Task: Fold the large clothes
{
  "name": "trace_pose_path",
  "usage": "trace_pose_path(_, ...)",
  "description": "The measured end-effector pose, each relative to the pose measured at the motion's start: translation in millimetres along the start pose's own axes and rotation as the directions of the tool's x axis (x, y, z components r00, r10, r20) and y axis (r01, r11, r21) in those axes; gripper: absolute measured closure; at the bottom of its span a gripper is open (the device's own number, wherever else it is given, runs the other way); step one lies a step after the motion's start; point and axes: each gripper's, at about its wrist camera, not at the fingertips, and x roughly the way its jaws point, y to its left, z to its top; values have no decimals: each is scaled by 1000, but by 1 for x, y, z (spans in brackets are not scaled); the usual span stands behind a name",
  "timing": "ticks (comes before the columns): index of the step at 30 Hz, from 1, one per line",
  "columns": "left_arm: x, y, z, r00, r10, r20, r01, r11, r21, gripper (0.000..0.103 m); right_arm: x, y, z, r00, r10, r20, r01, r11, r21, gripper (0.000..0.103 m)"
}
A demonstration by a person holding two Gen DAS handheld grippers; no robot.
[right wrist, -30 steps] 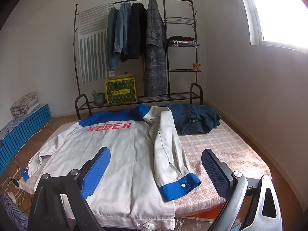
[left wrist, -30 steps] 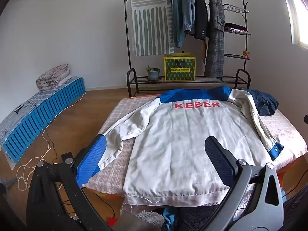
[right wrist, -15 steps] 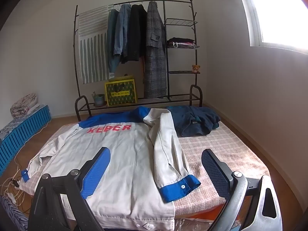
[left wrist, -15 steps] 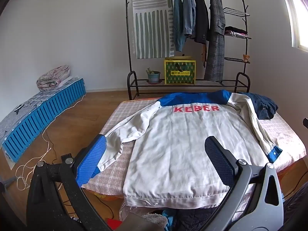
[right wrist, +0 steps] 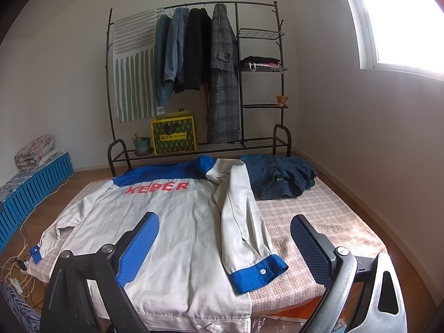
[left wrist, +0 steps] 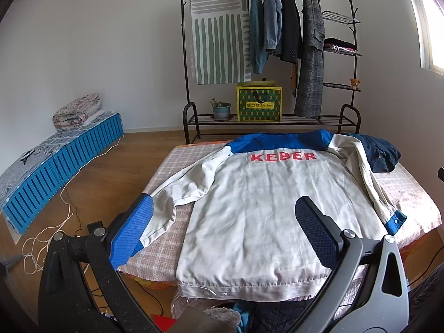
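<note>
A white jacket [left wrist: 258,208] with a blue yoke and red lettering lies back-up on the checked bed [left wrist: 177,227]. In the right wrist view the same jacket [right wrist: 183,227] has its right sleeve [right wrist: 244,222] folded down along its side, blue cuff near the hem. Its left sleeve [left wrist: 180,191] stretches out toward the bed's left edge. My left gripper [left wrist: 222,230] hovers open above the hem, holding nothing. My right gripper [right wrist: 224,238] hangs open over the lower right of the jacket, also empty.
A dark blue garment [right wrist: 280,174] lies crumpled at the bed's far right corner. A black clothes rack [left wrist: 266,41] with hanging coats, a yellow box and a plant stands behind. A blue slatted bench [left wrist: 63,161] sits left, cables [left wrist: 50,236] on the wooden floor.
Both views have risen and drawn back slightly from the bed. The jacket lies as before and both grippers stay open.
</note>
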Motion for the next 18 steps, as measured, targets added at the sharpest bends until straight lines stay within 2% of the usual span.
trace_pose_path(18, 0, 1, 2, 1000, 0, 7, 0, 1000, -1, 0, 1, 2, 1, 1000, 1, 1, -1, 1000, -3, 6)
